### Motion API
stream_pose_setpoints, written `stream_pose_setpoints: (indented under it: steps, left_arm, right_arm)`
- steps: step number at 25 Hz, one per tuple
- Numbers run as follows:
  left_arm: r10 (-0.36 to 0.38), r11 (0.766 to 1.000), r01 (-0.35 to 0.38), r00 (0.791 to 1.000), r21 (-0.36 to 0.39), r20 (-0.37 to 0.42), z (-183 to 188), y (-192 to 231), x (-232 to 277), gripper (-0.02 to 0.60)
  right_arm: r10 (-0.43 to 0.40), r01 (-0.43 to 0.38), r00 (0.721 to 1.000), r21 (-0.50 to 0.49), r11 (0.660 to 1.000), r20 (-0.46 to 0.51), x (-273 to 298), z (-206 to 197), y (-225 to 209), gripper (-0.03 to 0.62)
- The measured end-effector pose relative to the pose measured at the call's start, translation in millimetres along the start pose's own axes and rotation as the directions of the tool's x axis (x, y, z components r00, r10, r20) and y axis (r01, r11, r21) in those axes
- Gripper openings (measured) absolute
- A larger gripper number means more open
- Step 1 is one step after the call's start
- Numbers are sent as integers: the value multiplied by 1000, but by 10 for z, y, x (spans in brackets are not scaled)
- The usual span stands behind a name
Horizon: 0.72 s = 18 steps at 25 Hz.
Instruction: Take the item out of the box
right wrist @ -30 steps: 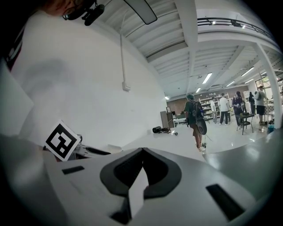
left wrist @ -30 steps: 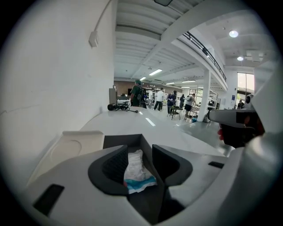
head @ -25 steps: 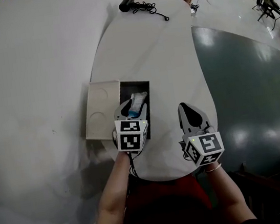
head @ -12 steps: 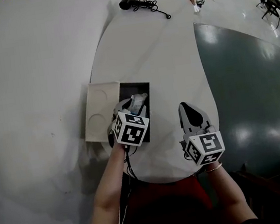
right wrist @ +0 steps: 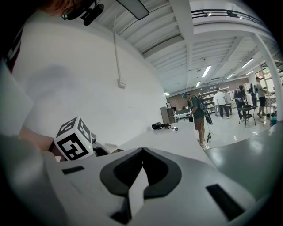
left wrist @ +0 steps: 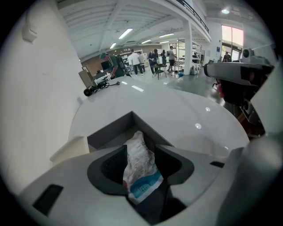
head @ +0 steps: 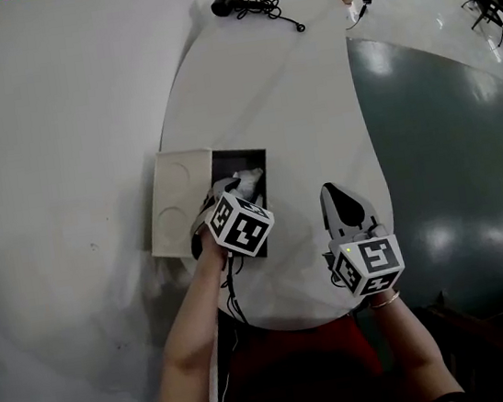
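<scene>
A crinkled white packet (left wrist: pixel 140 170) with a teal band across its near end lies inside the dark open box (left wrist: pixel 110 132), low and centre in the left gripper view. It rises at a slant out of the box's hollow, its plain white end pointing away toward the far corner. The left gripper (left wrist: pixel 141 146) is lowered over it with jaws spread wide, one on each side of the packet. The pads sit close along the packet's edges without visibly squeezing it.

In the head view the box sits left of centre at the table's (head: pixel 293 97) left edge. The packet's white end shows just above that gripper's marker cube (head: pixel 240 225). A pale lid (head: pixel 178 206) with two round hollows lies touching the box's left side and overhangs the table edge.

The right gripper (head: pixel 332 190) is well apart, lower right of centre, over bare tabletop. Its jaws are closed tip to tip, nothing between them. At the top of the frame a black device (head: pixel 226 4) with a coiled cable rests on the table's far end.
</scene>
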<state>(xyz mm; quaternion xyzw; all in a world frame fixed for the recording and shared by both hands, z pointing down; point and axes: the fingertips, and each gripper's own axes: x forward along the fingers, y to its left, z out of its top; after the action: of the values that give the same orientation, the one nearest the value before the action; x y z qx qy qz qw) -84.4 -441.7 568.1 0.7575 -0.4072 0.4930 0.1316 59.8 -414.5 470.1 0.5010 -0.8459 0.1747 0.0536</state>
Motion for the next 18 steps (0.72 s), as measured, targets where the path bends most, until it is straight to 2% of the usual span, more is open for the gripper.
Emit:
stream_pose_setpoints:
  steps: [2,7,15,18]
  left_arm:
    - [-1,999,2,999,32,-37,-16,16,30,190]
    - [51,991,-36,992,126,-116,-53,136,101,189]
    - [17,983,19,981,181,-193,-102,89,197,186]
    - [14,978,33,974,205,-224,-136,57,245,160]
  right_arm:
    - [0,0,1000,3,1000,-1,4,9,-17,14]
    - [-7,7,1000,10,1000,-4,0,-11,-71,14]
    - [-9,10,1000,19,1000,-16,44,-43,-137,14]
    - [-9,10,1000,22,1000,-20,58,-57,-146,14]
